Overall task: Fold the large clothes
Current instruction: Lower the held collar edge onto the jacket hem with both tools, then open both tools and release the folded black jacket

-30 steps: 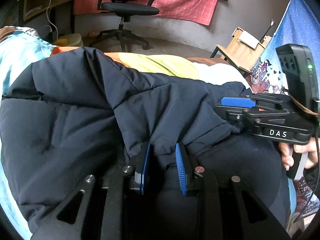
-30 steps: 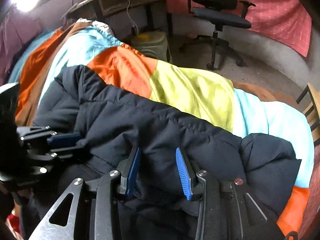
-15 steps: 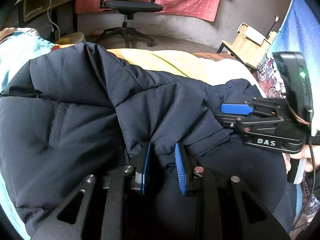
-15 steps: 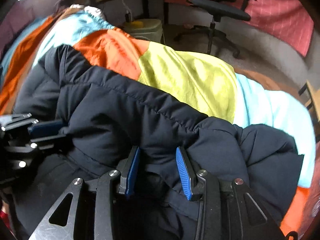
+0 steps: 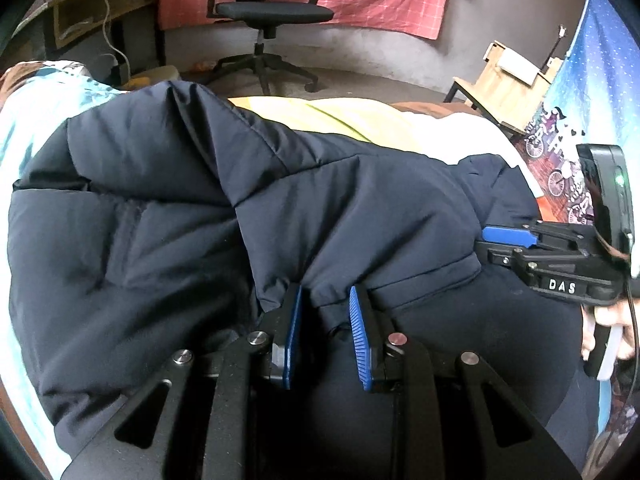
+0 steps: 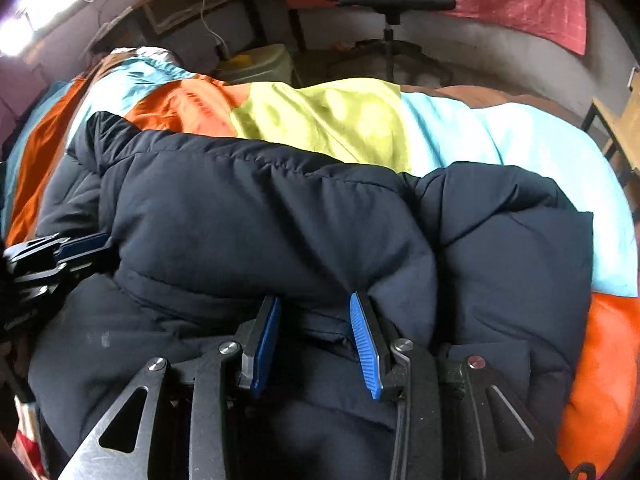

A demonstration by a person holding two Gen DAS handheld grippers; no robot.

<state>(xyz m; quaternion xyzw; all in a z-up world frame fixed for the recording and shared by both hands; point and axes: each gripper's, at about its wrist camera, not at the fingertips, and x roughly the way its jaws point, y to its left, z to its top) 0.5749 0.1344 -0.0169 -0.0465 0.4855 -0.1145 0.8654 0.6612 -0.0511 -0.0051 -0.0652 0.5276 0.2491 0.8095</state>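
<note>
A dark navy puffer jacket (image 5: 168, 216) lies spread over a bed, with its near edge folded over toward the far side. My left gripper (image 5: 325, 303) is shut on a fold of that edge, the cloth bunched between its blue pads. My right gripper (image 6: 315, 308) is shut on the same folded edge of the jacket (image 6: 256, 208) further right. In the left wrist view the right gripper (image 5: 520, 240) comes in from the right, a hand (image 5: 604, 328) on its handle. In the right wrist view the left gripper (image 6: 76, 248) shows at the left edge.
The bed carries a quilt (image 6: 328, 120) in orange, yellow-green and pale blue patches. Beyond it stand an office chair (image 5: 272, 16), a desk (image 5: 80, 12) with a cable, a pale bin (image 6: 256, 64) and a wooden stand (image 5: 508, 76). A starry blue cloth (image 5: 600, 72) hangs at right.
Both grippers have carried the jacket's edge farther across the bed, so the fold covers more of the quilt. The right gripper has dropped lower and rolled a little.
</note>
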